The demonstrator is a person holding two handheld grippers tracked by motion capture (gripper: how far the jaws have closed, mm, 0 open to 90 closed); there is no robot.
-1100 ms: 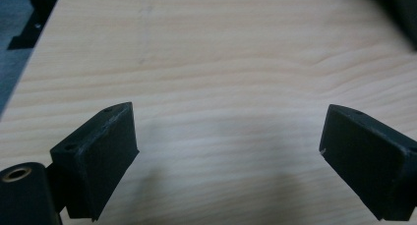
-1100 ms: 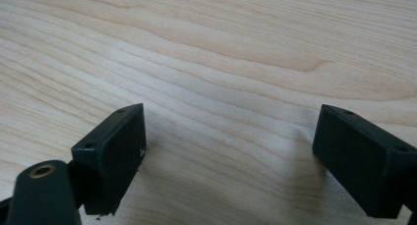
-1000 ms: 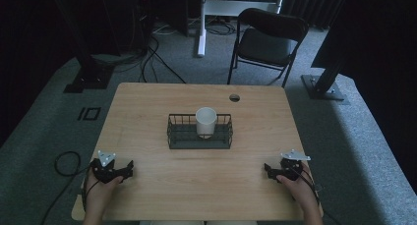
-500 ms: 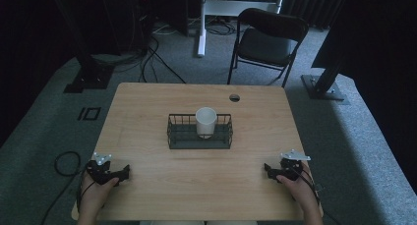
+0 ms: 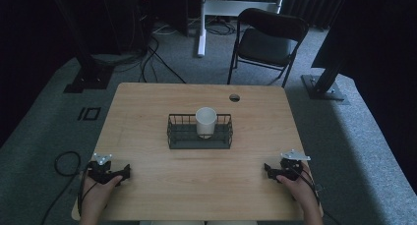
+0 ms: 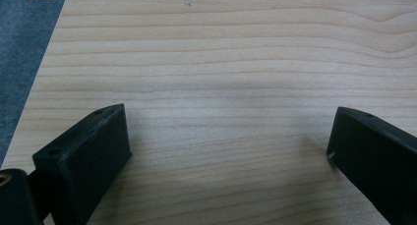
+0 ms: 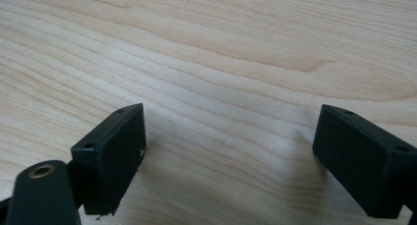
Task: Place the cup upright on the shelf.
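A white cup (image 5: 206, 121) stands upright in a dark wire basket (image 5: 182, 135) at the middle of the wooden table (image 5: 147, 107). My left gripper (image 5: 125, 172) rests near the table's front left corner, held by a hand, pointing right. In the left gripper view its jaws stand wide apart over bare wood (image 6: 226, 136). My right gripper (image 5: 268, 170) sits near the front right corner, pointing left. The right gripper view has its two black jaws spread wide with only wood grain (image 7: 226, 136) between them. Both grippers are well apart from the basket.
A round cable hole (image 5: 234, 97) sits near the table's far edge. A black folding chair (image 5: 265, 41) stands behind the table. Cables (image 5: 64, 162) lie on the grey carpet to the left, and dark stand bases (image 5: 322, 85) flank the table.
My left gripper has slid a little toward the table's left front edge. The right gripper, basket and cup have stayed put.
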